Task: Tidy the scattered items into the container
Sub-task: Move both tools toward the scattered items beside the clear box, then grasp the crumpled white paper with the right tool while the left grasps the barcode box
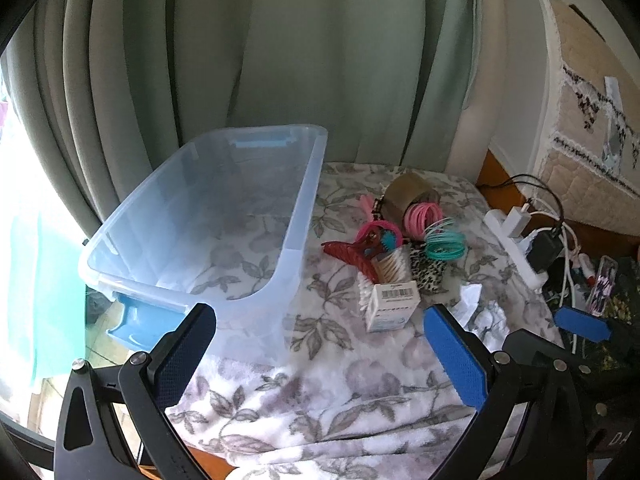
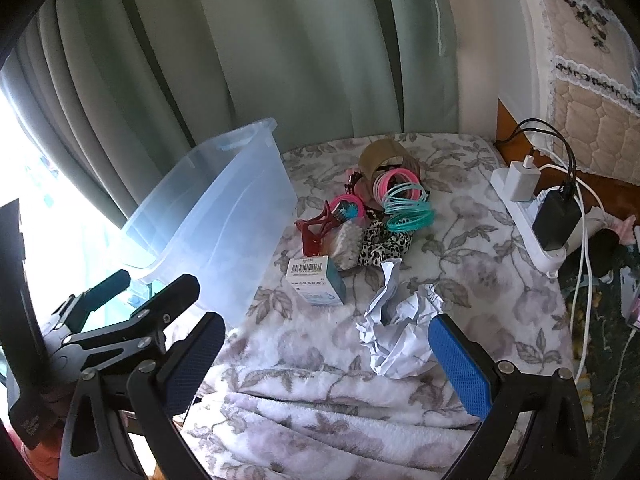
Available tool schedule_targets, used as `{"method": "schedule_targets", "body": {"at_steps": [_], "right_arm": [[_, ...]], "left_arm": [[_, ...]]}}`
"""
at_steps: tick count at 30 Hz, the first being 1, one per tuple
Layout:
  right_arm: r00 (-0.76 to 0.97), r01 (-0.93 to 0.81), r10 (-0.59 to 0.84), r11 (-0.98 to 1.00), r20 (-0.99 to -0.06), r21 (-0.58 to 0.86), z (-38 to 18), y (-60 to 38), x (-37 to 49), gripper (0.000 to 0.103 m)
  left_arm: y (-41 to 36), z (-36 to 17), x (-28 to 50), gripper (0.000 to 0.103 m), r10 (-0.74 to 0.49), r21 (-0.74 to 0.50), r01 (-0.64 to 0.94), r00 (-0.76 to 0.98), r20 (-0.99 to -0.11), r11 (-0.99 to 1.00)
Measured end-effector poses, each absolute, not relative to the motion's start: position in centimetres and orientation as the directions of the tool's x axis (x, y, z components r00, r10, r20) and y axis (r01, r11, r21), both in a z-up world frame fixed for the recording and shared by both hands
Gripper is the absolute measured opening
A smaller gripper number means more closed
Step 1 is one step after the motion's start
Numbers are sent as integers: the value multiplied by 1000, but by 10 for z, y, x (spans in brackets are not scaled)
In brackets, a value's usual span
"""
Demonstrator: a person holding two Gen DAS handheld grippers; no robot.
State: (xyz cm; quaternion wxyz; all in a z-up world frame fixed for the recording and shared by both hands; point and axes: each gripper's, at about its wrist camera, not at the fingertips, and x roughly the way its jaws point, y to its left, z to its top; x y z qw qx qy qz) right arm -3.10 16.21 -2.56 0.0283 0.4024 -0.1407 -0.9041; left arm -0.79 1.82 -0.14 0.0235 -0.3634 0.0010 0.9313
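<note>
A clear plastic bin (image 1: 200,216) with blue handles stands empty on the left of a floral blanket; it also shows in the right wrist view (image 2: 224,216). Right of it lies a pile: a white barcode box (image 1: 392,306) (image 2: 316,280), a red hair claw (image 1: 352,254) (image 2: 316,228), cotton swabs (image 1: 394,266), a leopard scrunchie (image 2: 384,246), teal bangles (image 1: 444,246) (image 2: 408,210), pink bangles (image 1: 422,216) (image 2: 394,182), a tape roll (image 1: 406,196) (image 2: 380,156). Crumpled paper (image 2: 400,320) lies nearest. My left gripper (image 1: 320,356) is open and empty before the bin's corner. My right gripper (image 2: 326,364) is open and empty, close to the paper.
A white power strip (image 2: 532,216) with chargers and cables lies at the blanket's right edge. Green curtains (image 1: 280,60) hang behind. A quilted mattress (image 2: 592,80) leans at the far right. The right gripper's fingertips (image 1: 584,324) show at the right in the left wrist view.
</note>
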Motion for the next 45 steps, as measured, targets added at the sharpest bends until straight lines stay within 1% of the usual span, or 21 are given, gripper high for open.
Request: {"method": "schedule_targets", "body": {"at_steps": [6,13,16,18,19,20,22,28,30,35,36,38,43,45], "right_arm": [[-683,-73,-170,-952,-711,298,-25,177,-19,103],[-671,-111,-135,-954,-729,279,-35,205,-4,103],[-650,-149,-124,-947,-750,286,-48,220,-6,102],[-637,-181,-121,-936,-762,301,-58,229,-8,100],[-628,-196,-124,-930,-768,310,-64,234,-11,96],[-620,-210,-127,-924,-774,320,-70,238,-13,91],[-606,-230,-130,-915,-785,330,-81,243,-17,88],[-571,-249,-155,-903,-806,350,-105,248,-31,87],[-557,-246,-174,-899,-812,361,-114,246,-40,84],[-520,-240,-209,-895,-828,376,-132,240,-57,75],[-513,-241,-214,-894,-832,378,-136,240,-59,74],[-498,-239,-233,-889,-835,391,-143,240,-65,70],[-481,-217,-283,-878,-830,426,-155,236,-76,69],[-469,-218,-294,-875,-833,432,-161,235,-82,66]], "left_arm": [[37,1,-8,103,93,-27,-102,-721,-687,-994],[75,-13,-19,103,116,4,-176,-667,-736,-984],[85,-27,-28,103,132,-11,-193,-625,-770,-981],[93,-37,-34,103,130,-1,-207,-609,-783,-978],[96,-42,-38,103,126,8,-214,-601,-789,-977],[100,-48,-42,103,121,16,-221,-593,-796,-975],[101,-56,-51,103,107,27,-215,-585,-804,-976],[91,-76,-78,103,82,8,-154,-567,-819,-988],[89,-83,-86,103,72,8,-139,-561,-825,-990],[87,-101,-101,102,68,1,-127,-536,-841,-992],[87,-103,-104,101,69,-1,-127,-532,-844,-992],[87,-109,-109,94,79,-12,-132,-519,-851,-991],[81,-123,-121,73,95,-40,-124,-484,-870,-991],[77,-126,-125,68,111,-62,-117,-476,-873,-991]]}}
